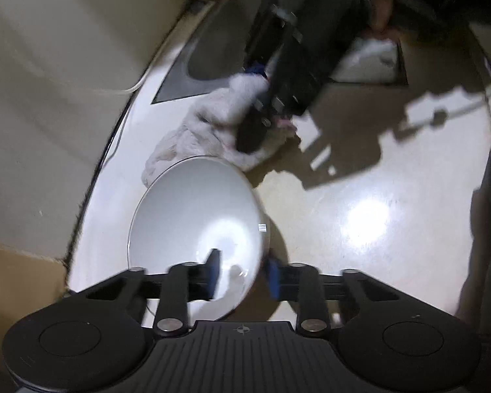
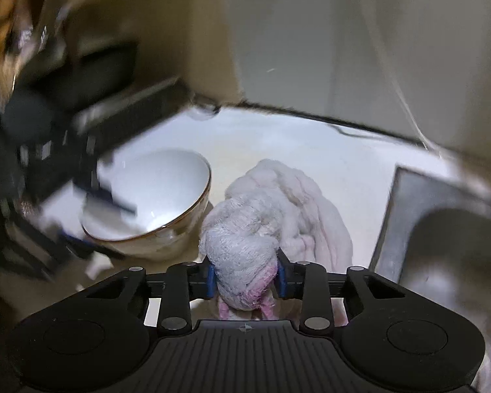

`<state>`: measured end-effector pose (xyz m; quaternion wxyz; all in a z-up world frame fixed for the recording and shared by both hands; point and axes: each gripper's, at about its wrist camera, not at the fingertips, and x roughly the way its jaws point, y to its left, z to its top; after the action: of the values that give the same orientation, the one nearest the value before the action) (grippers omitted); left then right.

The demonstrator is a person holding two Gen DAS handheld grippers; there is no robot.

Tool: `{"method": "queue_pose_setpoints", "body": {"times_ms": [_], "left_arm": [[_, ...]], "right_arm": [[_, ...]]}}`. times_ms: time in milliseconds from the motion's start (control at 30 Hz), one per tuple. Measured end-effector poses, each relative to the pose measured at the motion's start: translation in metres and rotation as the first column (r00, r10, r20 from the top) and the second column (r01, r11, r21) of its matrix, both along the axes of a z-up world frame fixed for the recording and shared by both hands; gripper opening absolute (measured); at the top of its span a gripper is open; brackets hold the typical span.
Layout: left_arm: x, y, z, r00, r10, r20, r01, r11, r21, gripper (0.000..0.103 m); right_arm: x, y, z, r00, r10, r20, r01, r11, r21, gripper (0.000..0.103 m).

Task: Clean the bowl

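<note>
On the pale desk (image 2: 311,150), the left tool (image 1: 242,276) pinches the white bowl (image 1: 193,216) by its rim. Beside it, the right tool (image 2: 245,278) is clamped on a bunched white cloth (image 2: 245,252).

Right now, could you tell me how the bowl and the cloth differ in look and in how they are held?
The bowl is smooth, glossy and rigid; the cloth is fluffy and crumpled. The left gripper pinches the bowl's thin rim; the right gripper squeezes a thick wad of cloth. Both are whitish.
</note>
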<state>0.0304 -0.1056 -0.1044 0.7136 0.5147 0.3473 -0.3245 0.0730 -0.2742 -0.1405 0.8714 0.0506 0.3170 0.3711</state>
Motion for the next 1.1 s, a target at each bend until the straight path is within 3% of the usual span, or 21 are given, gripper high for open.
{"method": "queue_pose_setpoints", "body": {"times_ms": [133, 200, 233, 300, 433, 467, 567, 700, 767, 800, 867, 1000, 1100], "left_arm": [[0.005, -0.005, 0.000, 1.000, 0.021, -0.014, -0.021, 1.000, 0.005, 0.010], [0.020, -0.001, 0.009, 0.990, 0.106, -0.091, -0.113, 0.991, -0.075, 0.008], [0.029, 0.002, 0.014, 0.979, 0.150, -0.135, -0.166, 0.979, -0.120, 0.008], [0.042, 0.011, 0.023, 0.955, 0.214, -0.204, -0.254, 0.947, -0.197, 0.008], [0.071, 0.039, 0.038, 0.881, 0.321, -0.348, -0.440, 0.828, -0.349, 0.009], [0.078, 0.047, 0.041, 0.859, 0.339, -0.384, -0.482, 0.791, -0.378, 0.009], [0.086, 0.059, 0.042, 0.828, 0.352, -0.437, -0.533, 0.738, -0.414, 0.009], [0.083, 0.059, 0.040, 0.825, 0.335, -0.454, -0.528, 0.742, -0.412, 0.011], [0.083, 0.059, 0.037, 0.825, 0.325, -0.463, -0.524, 0.745, -0.413, 0.012], [0.083, 0.059, 0.037, 0.823, 0.322, -0.467, -0.525, 0.744, -0.414, 0.013], [0.082, 0.060, 0.035, 0.820, 0.323, -0.473, -0.532, 0.737, -0.418, 0.014], [0.086, 0.066, 0.034, 0.811, 0.338, -0.479, -0.550, 0.719, -0.425, 0.016], [0.085, 0.062, 0.029, 0.816, 0.323, -0.480, -0.532, 0.743, -0.405, 0.018]], "right_arm": [[-0.001, -0.012, -0.003, 0.998, -0.043, -0.047, 0.048, 0.992, 0.116, 0.031], [0.001, -0.015, -0.004, 0.996, -0.050, -0.070, 0.061, 0.983, 0.172, 0.029], [0.005, -0.024, -0.003, 0.994, -0.044, -0.103, 0.070, 0.962, 0.265, 0.029], [0.001, -0.041, -0.001, 0.988, -0.040, -0.152, 0.099, 0.908, 0.406, 0.028], [0.003, -0.059, 0.005, 0.985, 0.022, -0.172, 0.085, 0.805, 0.588, 0.028], [0.004, -0.058, 0.006, 0.985, 0.047, -0.168, 0.065, 0.795, 0.603, 0.028], [0.021, -0.034, 0.007, 0.978, 0.081, -0.195, 0.047, 0.815, 0.578, 0.028], [0.055, -0.005, 0.000, 0.973, -0.017, -0.229, 0.137, 0.844, 0.519, 0.028], [0.069, 0.007, 0.003, 0.973, -0.100, -0.206, 0.184, 0.877, 0.444, 0.028], [0.075, 0.012, 0.002, 0.974, -0.093, -0.207, 0.176, 0.885, 0.431, 0.028], [0.076, 0.013, 0.002, 0.975, -0.060, -0.213, 0.150, 0.886, 0.440, 0.028], [0.052, -0.005, -0.001, 0.965, 0.143, -0.222, -0.013, 0.865, 0.502, 0.028], [0.038, -0.012, -0.012, 0.948, 0.193, -0.255, -0.040, 0.864, 0.502, 0.029]]}}
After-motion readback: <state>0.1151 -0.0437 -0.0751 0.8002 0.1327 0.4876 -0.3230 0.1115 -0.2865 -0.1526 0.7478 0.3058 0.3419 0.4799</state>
